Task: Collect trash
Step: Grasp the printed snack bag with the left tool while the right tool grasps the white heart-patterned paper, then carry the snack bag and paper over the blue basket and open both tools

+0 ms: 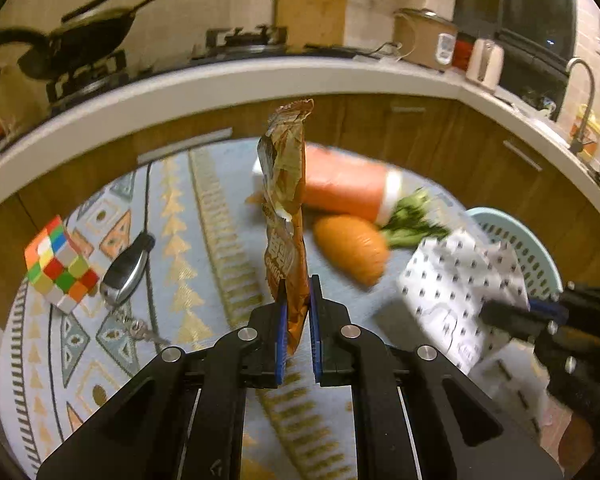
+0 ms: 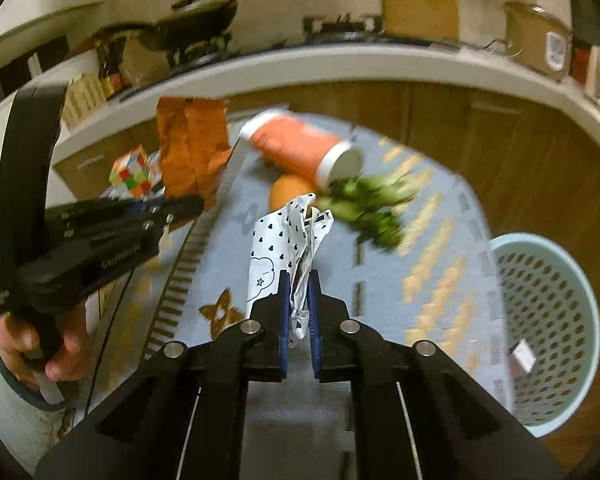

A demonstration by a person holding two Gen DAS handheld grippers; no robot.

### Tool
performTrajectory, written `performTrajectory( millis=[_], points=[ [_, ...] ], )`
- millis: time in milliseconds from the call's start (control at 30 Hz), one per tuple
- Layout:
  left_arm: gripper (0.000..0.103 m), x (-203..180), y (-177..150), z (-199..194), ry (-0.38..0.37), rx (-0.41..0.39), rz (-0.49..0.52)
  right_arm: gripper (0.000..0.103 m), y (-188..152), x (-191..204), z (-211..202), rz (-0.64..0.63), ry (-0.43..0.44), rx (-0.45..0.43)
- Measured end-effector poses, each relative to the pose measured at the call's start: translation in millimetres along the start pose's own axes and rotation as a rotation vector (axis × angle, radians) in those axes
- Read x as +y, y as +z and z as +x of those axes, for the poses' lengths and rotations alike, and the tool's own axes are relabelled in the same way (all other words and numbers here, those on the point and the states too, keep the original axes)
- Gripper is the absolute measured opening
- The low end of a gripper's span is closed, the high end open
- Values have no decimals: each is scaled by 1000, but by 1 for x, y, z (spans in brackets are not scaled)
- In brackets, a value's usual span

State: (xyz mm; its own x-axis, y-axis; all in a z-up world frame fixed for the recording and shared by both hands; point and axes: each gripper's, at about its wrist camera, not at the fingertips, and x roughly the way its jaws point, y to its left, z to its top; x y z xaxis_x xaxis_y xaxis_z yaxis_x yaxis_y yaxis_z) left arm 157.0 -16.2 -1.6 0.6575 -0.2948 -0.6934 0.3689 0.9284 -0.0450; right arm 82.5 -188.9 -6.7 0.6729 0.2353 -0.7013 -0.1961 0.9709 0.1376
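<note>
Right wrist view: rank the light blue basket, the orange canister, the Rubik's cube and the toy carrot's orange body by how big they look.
Largest to smallest as they appear:
1. light blue basket, though it sits nearest the camera
2. orange canister
3. Rubik's cube
4. toy carrot, partly hidden behind the white patterned wrapper, so its true size is unsure

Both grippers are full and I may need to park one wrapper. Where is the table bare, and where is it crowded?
Bare cloth lies between the car key and the carrot, and between the broccoli and the basket. It is crowded at the far middle, where the orange canister, carrot and broccoli cluster, and around the Rubik's cube.
</note>
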Motion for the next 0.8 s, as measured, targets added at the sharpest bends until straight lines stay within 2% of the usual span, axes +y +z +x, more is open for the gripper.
performTrajectory(
  millis=[267, 433, 800],
  points=[
    [8, -49, 22, -24, -39, -83, 80, 6, 14, -45, -46, 70, -117, -110],
    [8, -84, 32, -26, -69, -104, 146, 6, 17, -73, -67, 111, -190, -151],
    [8, -171, 37, 0, -142, -99, 288, 6, -4, -146, -95, 230, -305, -163]
  ],
)
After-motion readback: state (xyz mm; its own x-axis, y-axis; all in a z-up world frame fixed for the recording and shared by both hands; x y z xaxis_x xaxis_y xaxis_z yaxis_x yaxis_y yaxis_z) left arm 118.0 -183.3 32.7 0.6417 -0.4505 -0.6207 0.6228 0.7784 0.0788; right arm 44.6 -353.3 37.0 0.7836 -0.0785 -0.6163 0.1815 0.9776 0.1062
